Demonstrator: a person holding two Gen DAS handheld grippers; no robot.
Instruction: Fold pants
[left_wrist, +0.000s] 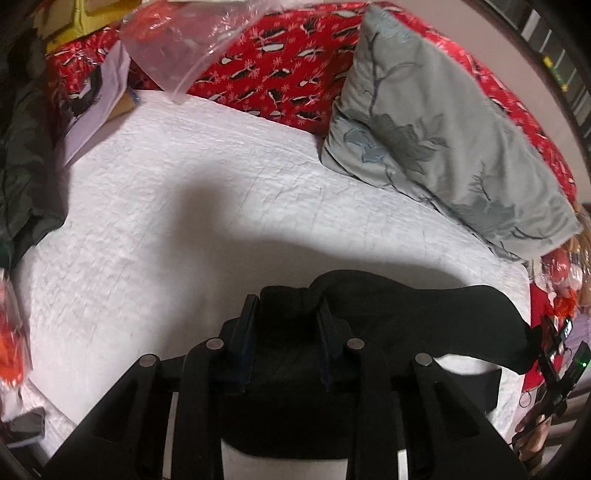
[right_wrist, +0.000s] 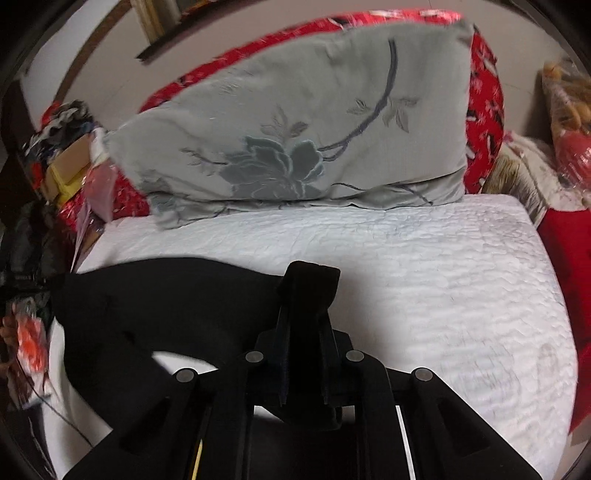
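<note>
The black pants (left_wrist: 424, 310) hang stretched between my two grippers above the white quilted bed (left_wrist: 177, 206). My left gripper (left_wrist: 286, 302) is shut on a bunched black edge of the pants. The cloth runs off to the right, where the other gripper (left_wrist: 554, 343) shows at the frame edge. In the right wrist view my right gripper (right_wrist: 308, 288) is shut on the other end of the pants (right_wrist: 155, 306), which spread leftward over the bed (right_wrist: 443, 277). The cloth below both grippers is hidden by them.
A grey flowered pillow (left_wrist: 436, 125) (right_wrist: 295, 129) leans on a red patterned quilt (left_wrist: 280, 66) at the bed's far side. A clear plastic bag (left_wrist: 177, 40), papers (left_wrist: 99, 107) and dark clothing (left_wrist: 22, 177) lie at the left.
</note>
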